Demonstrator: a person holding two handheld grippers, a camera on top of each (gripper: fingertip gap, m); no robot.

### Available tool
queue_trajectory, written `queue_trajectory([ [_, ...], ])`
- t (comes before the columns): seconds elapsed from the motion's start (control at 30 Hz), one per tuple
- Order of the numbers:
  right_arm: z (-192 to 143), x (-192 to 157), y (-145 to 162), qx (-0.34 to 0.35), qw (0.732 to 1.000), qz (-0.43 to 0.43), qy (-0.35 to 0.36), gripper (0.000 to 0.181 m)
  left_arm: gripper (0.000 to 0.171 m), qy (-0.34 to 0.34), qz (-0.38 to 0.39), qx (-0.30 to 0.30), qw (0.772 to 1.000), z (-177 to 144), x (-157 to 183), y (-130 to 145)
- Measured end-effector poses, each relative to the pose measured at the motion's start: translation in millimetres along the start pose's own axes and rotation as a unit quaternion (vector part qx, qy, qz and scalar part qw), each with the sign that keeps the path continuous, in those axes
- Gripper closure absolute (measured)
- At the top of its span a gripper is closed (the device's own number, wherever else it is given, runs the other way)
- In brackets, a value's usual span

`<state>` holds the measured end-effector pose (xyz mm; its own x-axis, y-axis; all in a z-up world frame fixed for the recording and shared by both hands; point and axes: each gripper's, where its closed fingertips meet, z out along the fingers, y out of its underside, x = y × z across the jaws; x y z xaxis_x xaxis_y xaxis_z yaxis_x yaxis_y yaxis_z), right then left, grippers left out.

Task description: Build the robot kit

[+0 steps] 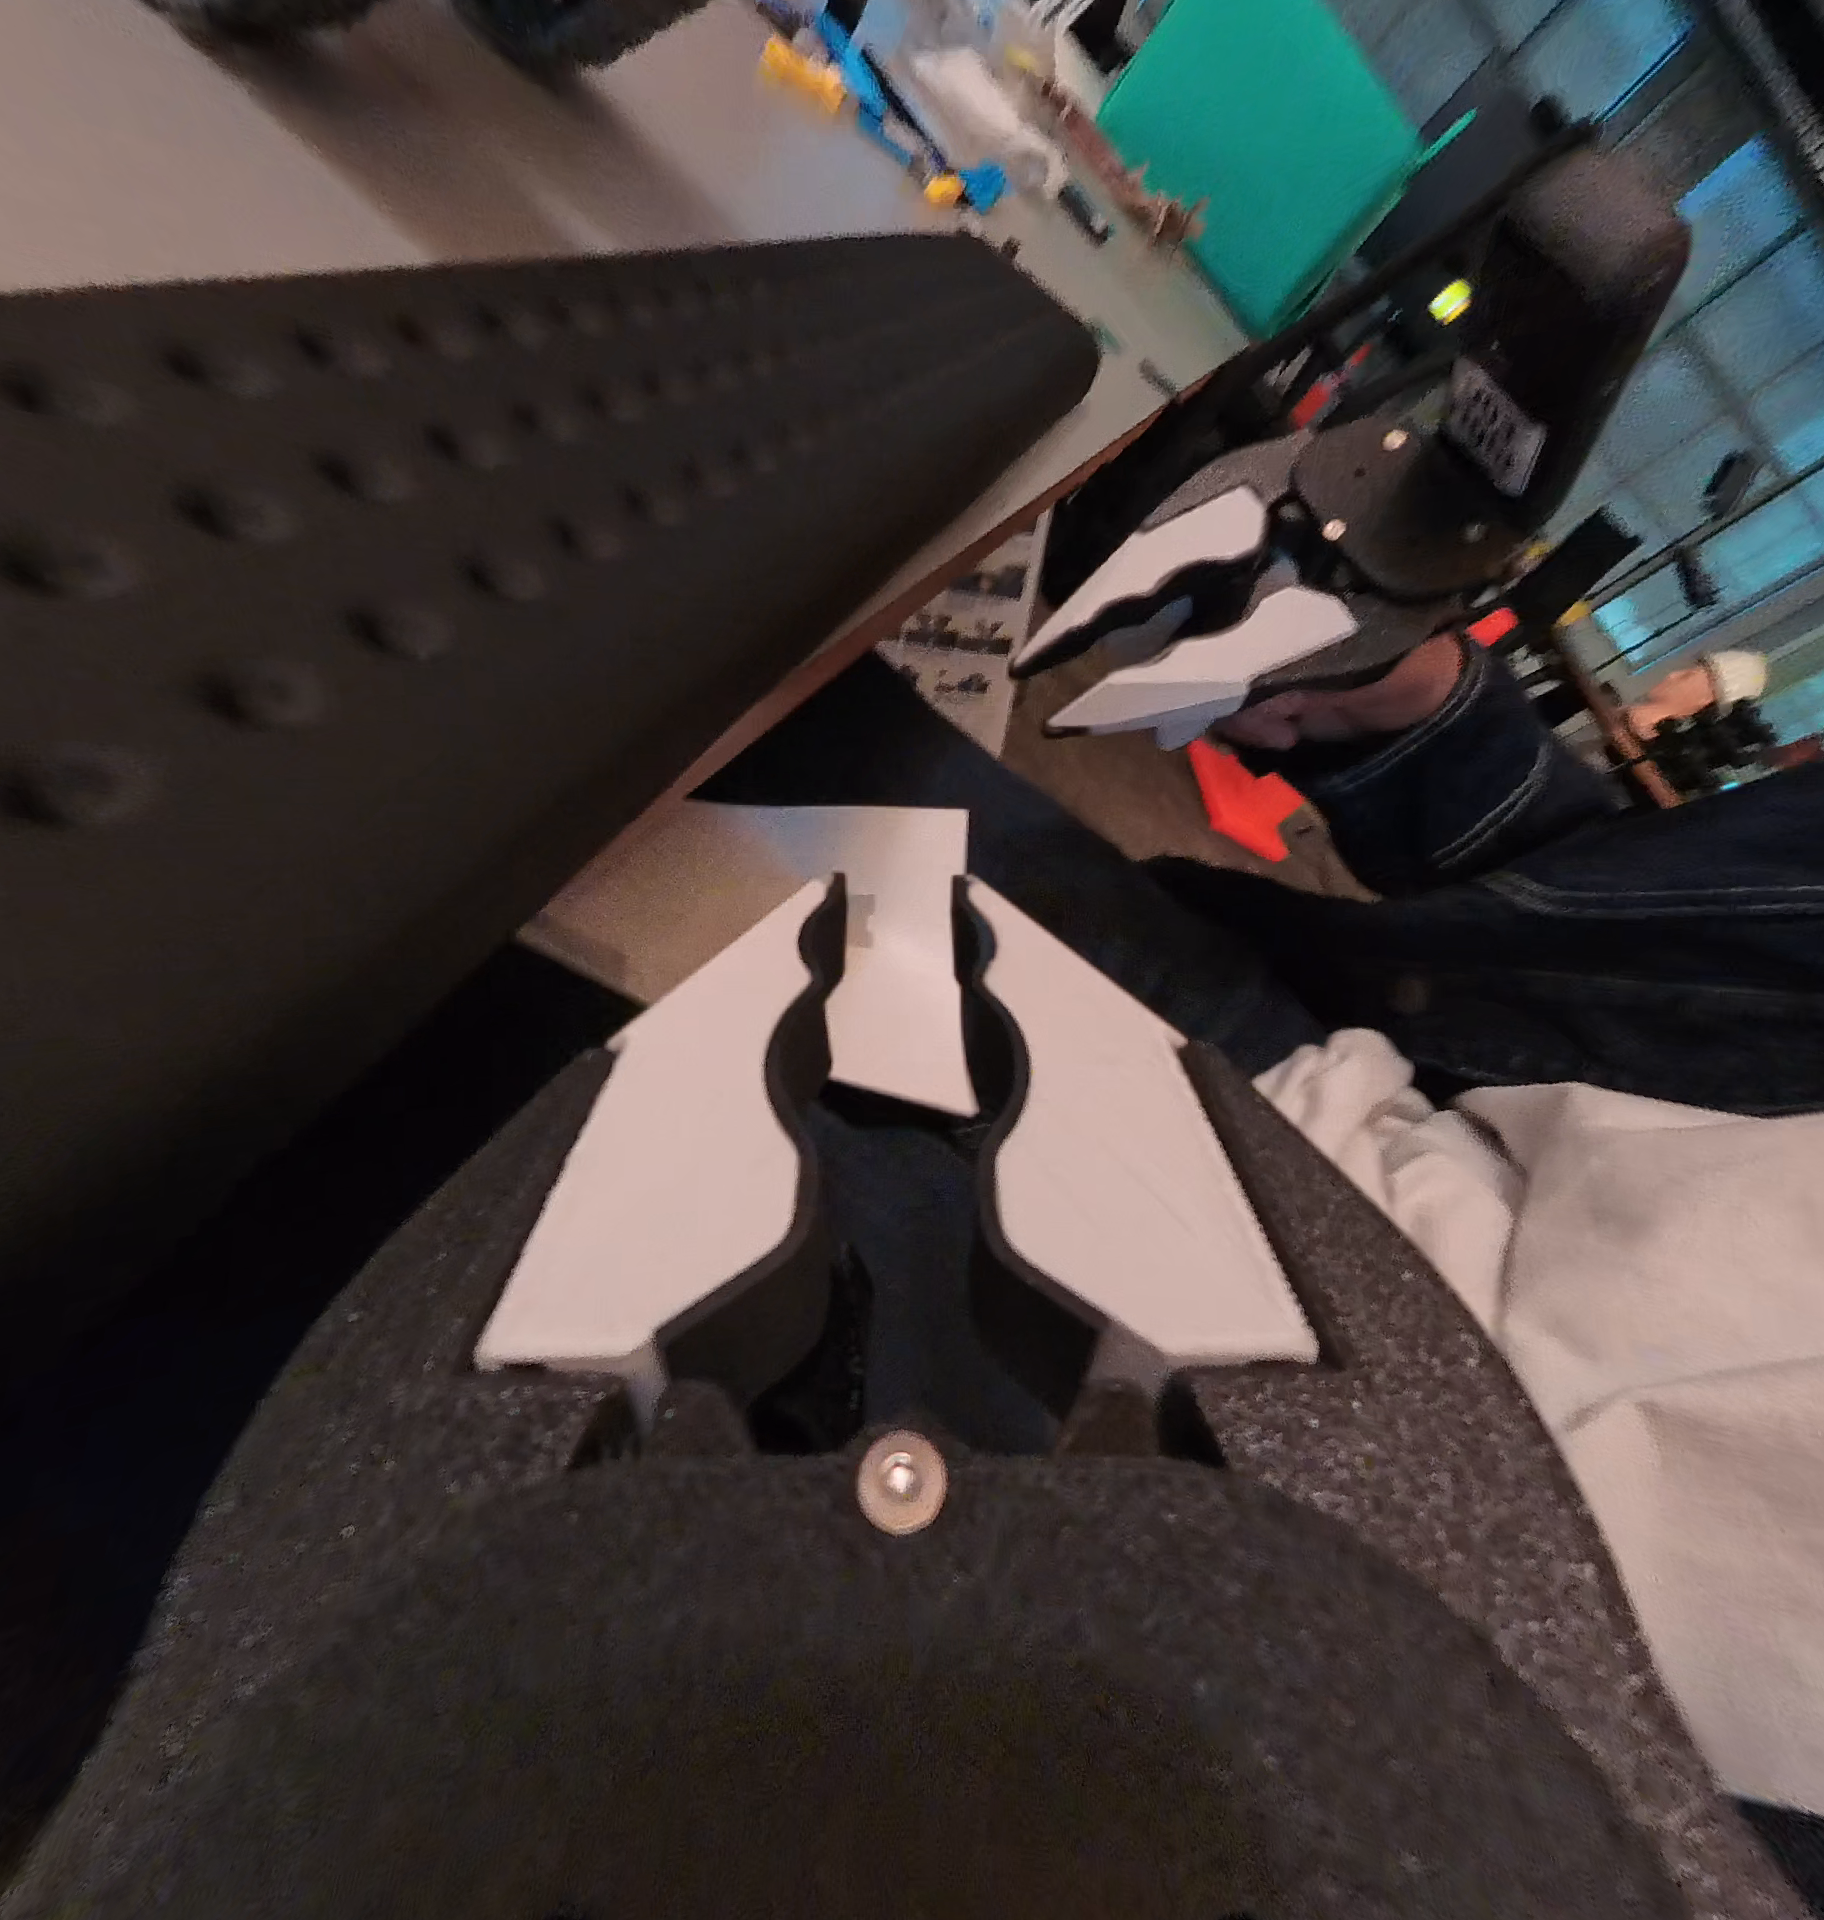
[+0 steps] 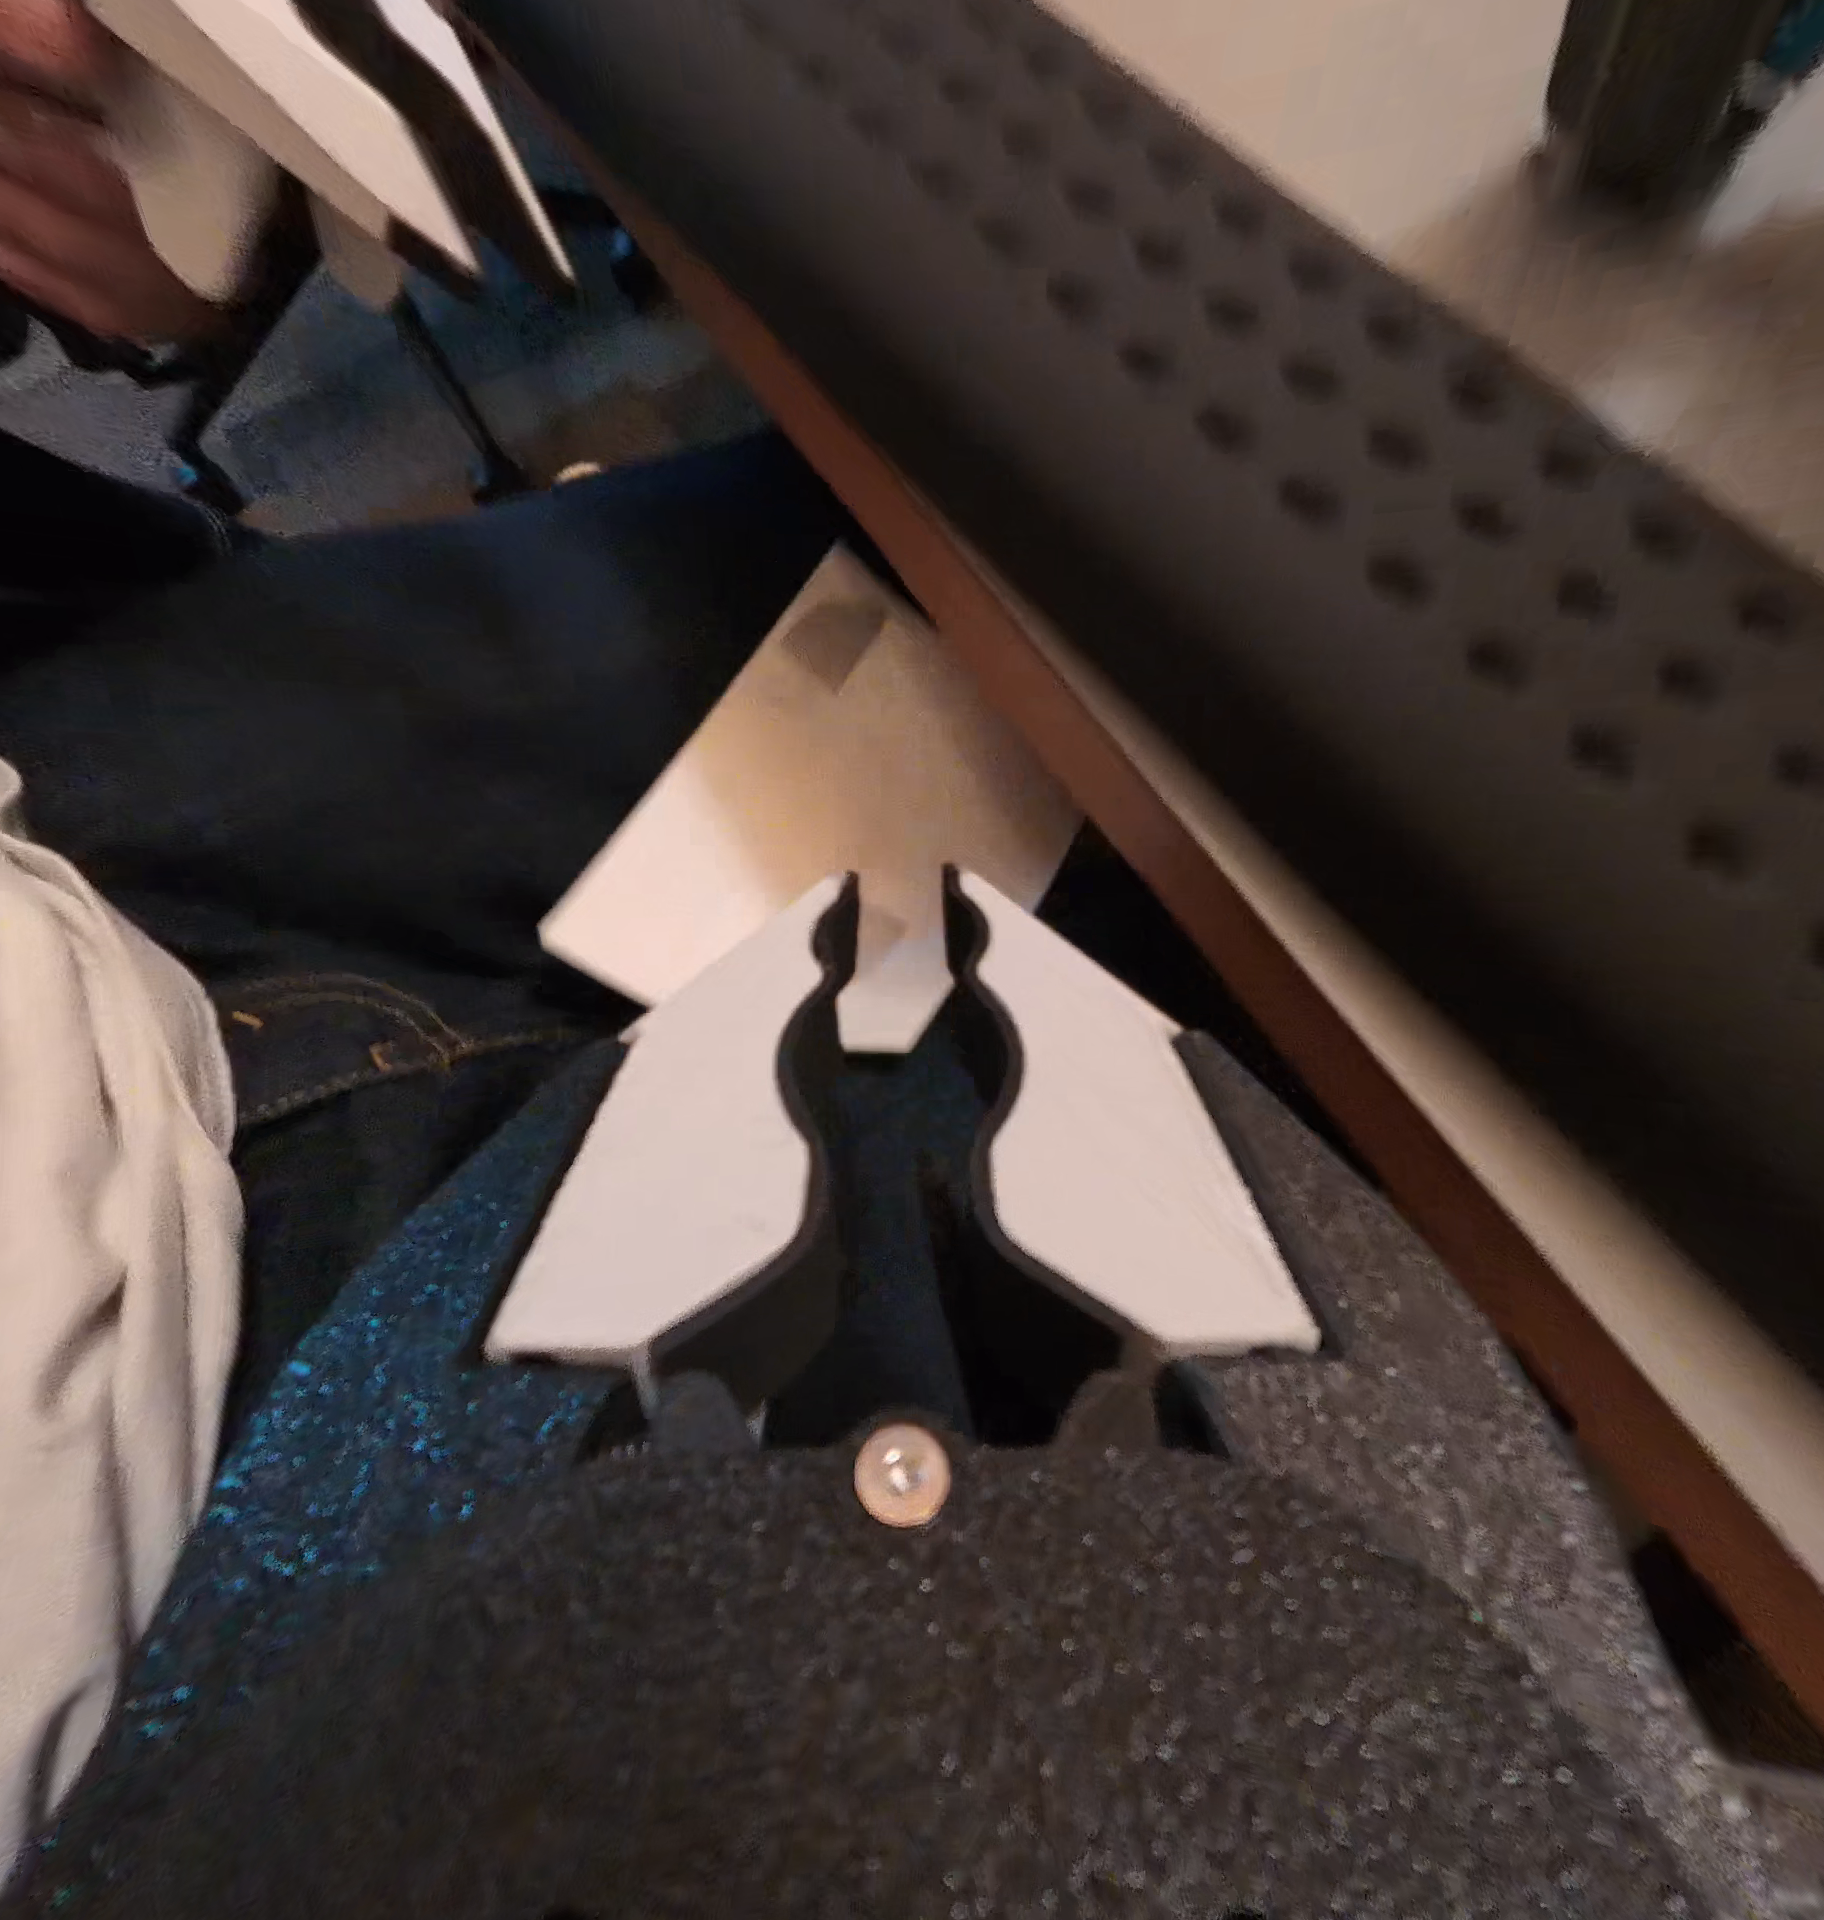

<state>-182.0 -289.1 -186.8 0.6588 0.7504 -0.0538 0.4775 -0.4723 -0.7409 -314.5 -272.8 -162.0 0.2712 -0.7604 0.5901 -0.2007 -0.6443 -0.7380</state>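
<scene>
The left gripper (image 1: 897, 894) is sitting with its 2 white fingers (image 1: 679, 1143) spread a little at the tips, a narrow gap, nothing pinched in there. Right past the tips there's a white flat panel (image 1: 887, 852) poking out from under the table edge (image 1: 866, 644), and I honestly can't tell if the tips are touching it or just hanging in front of it.

The right gripper (image 2: 900, 888) is looking much the same: 2 white fingers (image 2: 700, 1164) a bit apart, empty, with the same white panel (image 2: 783, 790) just beyond them.

Both grippers are hanging low, below the table edge (image 2: 1095, 831), over the person's lap in dark jeans (image 2: 368, 675) and a pale shirt (image 1: 1614, 1299).

On the table, right by its edge, a black foam pad (image 1: 368, 571) with rows of dimples is lying there, also filling the upper right of the right wrist view (image 2: 1407, 416).

From the left camera the right gripper (image 1: 1043, 686) is showing farther off to the right, tips slightly parted, with a denim sleeve (image 1: 1459, 790) behind it. The left gripper's fingers are peeking into the top left corner of the right view. Everything's pretty blurry.
</scene>
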Motion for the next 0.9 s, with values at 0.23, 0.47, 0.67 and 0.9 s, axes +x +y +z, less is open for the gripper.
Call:
queue_trajectory([
  [0.23, 36.3, -13.6, 50.2, -0.091, 0.993, -0.069, -0.028, 0.132, 0.148, -0.018, 0.062, -0.073, 0.995, 24.7, 1.2, 28.5],
  [0.47, 56.9, -46.7, 50.1, -0.121, 0.968, -0.217, -0.029, 0.137, 0.148, -0.038, 0.092, -0.091, 0.991, 23.8, -5.7, 36.2],
  [0.67, 90.9, -97.4, 42.7, -0.12, 0.955, -0.265, -0.053, 0.131, 0.148, -0.049, 0.087, -0.053, 0.994, 11.6, -9.8, 19.9],
  [0.9, 99.9, -93.2, 45.0, -0.108, 0.929, -0.352, 0.046, 0.157, 0.148, -0.059, 0.092, -0.038, 0.993, 6.8, -12.0, 14.5],
])
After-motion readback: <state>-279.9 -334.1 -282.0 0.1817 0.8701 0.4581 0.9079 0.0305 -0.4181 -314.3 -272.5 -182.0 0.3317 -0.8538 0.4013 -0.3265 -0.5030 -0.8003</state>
